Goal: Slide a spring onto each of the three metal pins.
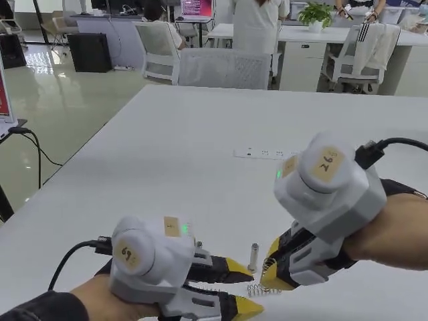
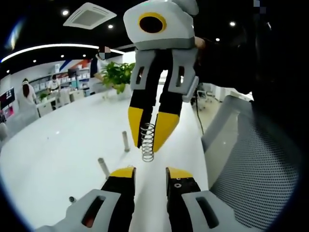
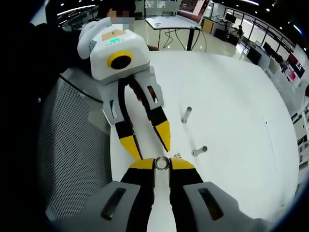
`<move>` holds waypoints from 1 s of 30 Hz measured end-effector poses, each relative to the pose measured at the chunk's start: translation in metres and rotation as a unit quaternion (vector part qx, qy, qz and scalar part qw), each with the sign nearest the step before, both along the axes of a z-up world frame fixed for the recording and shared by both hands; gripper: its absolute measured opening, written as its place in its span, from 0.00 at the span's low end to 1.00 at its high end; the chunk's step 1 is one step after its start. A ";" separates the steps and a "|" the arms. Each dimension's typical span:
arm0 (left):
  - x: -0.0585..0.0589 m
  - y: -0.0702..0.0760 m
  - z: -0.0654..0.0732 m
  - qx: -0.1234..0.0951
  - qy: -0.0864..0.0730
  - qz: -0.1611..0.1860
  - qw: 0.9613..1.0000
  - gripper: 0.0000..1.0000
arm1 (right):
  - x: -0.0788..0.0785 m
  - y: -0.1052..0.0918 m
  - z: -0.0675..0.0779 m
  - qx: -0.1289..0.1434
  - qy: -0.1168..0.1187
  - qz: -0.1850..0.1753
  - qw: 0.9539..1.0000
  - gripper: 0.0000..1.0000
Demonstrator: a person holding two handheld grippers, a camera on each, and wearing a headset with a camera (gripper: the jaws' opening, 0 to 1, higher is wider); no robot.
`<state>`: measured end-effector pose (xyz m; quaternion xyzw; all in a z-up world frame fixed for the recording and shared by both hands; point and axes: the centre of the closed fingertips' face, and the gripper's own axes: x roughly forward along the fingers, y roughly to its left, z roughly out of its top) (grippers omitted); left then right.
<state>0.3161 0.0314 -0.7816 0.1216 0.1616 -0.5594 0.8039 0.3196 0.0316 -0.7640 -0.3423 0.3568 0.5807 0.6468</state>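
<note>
**Spring may slip before it reaches a pin**

We see the right gripper (image 3: 161, 166) with its jaws clamped on the spring (image 2: 148, 141), near the table's (image 1: 200, 147) near edge, just beside a bare pin (image 1: 254, 256). The left gripper (image 2: 151, 173) has its jaws apart and empty. We judge a tilted spring could catch the pin's tip, pop free and roll off.
</note>
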 end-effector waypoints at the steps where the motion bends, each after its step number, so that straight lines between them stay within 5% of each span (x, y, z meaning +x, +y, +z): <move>1: 0.000 0.001 0.000 0.000 0.000 0.001 1.000 0.19 | 0.002 -0.002 0.001 0.000 -0.002 -0.003 1.000 0.08; 14: -0.001 0.018 0.000 -0.011 0.026 0.019 0.999 0.31 | 0.026 -0.033 0.009 0.000 -0.012 -0.050 0.999 0.08; 30: -0.001 0.051 0.011 -0.026 0.016 0.064 0.997 0.40 | 0.045 -0.054 0.016 0.005 -0.020 -0.086 0.996 0.08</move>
